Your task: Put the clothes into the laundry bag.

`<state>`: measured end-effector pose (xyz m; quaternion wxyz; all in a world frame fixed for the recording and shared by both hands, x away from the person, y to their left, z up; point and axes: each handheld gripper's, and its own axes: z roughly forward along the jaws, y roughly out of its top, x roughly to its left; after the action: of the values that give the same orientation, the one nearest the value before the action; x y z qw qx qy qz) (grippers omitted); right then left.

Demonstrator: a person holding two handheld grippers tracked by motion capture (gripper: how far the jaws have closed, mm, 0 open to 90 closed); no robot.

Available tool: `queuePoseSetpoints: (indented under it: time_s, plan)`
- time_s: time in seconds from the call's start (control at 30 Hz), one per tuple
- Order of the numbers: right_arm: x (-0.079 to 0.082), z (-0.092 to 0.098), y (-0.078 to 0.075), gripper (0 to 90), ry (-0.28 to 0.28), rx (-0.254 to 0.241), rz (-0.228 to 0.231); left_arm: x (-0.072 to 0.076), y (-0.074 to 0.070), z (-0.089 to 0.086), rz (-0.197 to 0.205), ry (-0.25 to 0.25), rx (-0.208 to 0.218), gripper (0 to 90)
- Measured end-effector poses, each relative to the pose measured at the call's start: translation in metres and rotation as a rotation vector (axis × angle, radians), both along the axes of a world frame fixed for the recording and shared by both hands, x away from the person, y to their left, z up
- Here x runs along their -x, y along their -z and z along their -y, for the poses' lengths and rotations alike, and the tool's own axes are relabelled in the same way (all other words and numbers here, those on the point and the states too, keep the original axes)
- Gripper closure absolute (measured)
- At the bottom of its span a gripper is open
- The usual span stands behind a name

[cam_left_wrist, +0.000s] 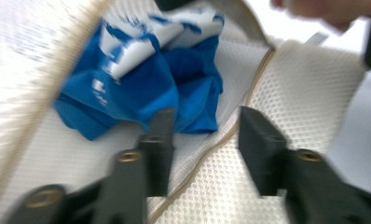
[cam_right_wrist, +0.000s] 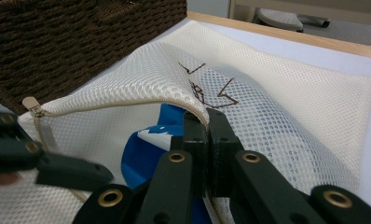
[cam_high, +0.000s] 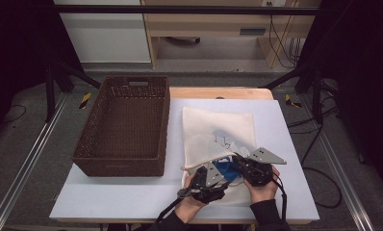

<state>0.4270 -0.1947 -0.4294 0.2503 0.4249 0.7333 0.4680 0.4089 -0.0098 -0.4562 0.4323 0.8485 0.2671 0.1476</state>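
A white mesh laundry bag lies on the white table board, its zipped mouth facing the person. A blue and white cloth sits just inside that mouth. My right gripper is shut on the upper zip edge of the bag and holds it raised over the cloth. My left gripper is open, and the lower zip edge runs between its jaws without being pinched. The cloth lies just beyond its left jaw. In the high view the left gripper is close beside the right gripper.
A brown wicker basket stands on the left half of the board, close to the bag's left side. The zip pull lies at the mouth's corner near the basket. A wooden table edge shows behind the board.
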Motion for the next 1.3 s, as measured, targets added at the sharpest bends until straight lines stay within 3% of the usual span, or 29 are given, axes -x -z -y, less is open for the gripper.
queuePoseSetpoints:
  time_s: [0.03,0.07,0.13,0.23,0.3,0.43,0.5,0.67,0.73,0.77,0.87,1.0,1.1,1.2,1.3]
  plan:
    - [0.000,0.000,0.000,88.1,0.000,0.000,0.000,-0.003,0.003,0.005,-0.016,0.017,-0.017,63.1]
    - [0.000,0.000,0.000,88.2,0.000,0.003,-0.005,-0.006,0.007,0.010,-0.025,0.022,-0.023,70.1]
    - [0.000,0.000,0.000,88.2,-0.001,0.006,-0.004,-0.011,0.014,0.021,-0.016,0.015,-0.066,77.7]
    - [0.000,0.000,0.000,88.2,0.001,-0.004,-0.006,-0.023,0.021,0.032,-0.067,0.010,-0.064,85.5]
    - [0.000,0.000,0.001,88.3,0.001,-0.002,-0.006,-0.028,0.024,0.039,-0.048,0.004,-0.075,88.6]
    - [0.000,0.000,0.002,88.2,0.000,-0.004,-0.011,-0.041,0.026,0.042,-0.046,-0.020,-0.080,88.9]
    - [-0.001,0.001,0.003,88.3,0.004,-0.020,-0.018,-0.045,0.026,0.042,-0.011,-0.052,-0.090,88.9]
    - [0.000,0.000,0.004,88.3,0.010,-0.024,-0.026,-0.056,0.028,0.040,0.023,-0.145,-0.088,88.8]
    - [0.001,0.001,0.005,88.2,0.014,-0.020,-0.028,-0.061,0.029,0.038,-0.010,-0.167,-0.057,86.9]
    - [0.001,0.001,0.005,88.2,0.014,-0.020,-0.028,-0.060,0.028,0.037,-0.012,-0.165,-0.051,86.9]
    - [0.001,0.001,0.005,88.2,0.010,-0.022,-0.029,-0.052,0.024,0.032,-0.003,-0.132,-0.062,75.7]
    - [0.003,0.002,0.005,87.7,0.003,-0.018,-0.022,-0.033,0.013,0.015,-0.009,-0.077,-0.011,64.8]
    - [0.004,0.003,0.005,87.2,-0.009,-0.012,-0.021,-0.018,0.000,-0.003,-0.018,-0.044,0.016,62.1]
    - [0.011,0.007,0.004,84.5,-0.028,-0.010,-0.017,-0.004,-0.012,-0.024,0.003,-0.038,0.041,56.7]
    - [0.014,0.009,0.005,81.2,-0.038,-0.003,-0.020,0.003,-0.021,-0.047,0.012,-0.067,0.070,56.0]
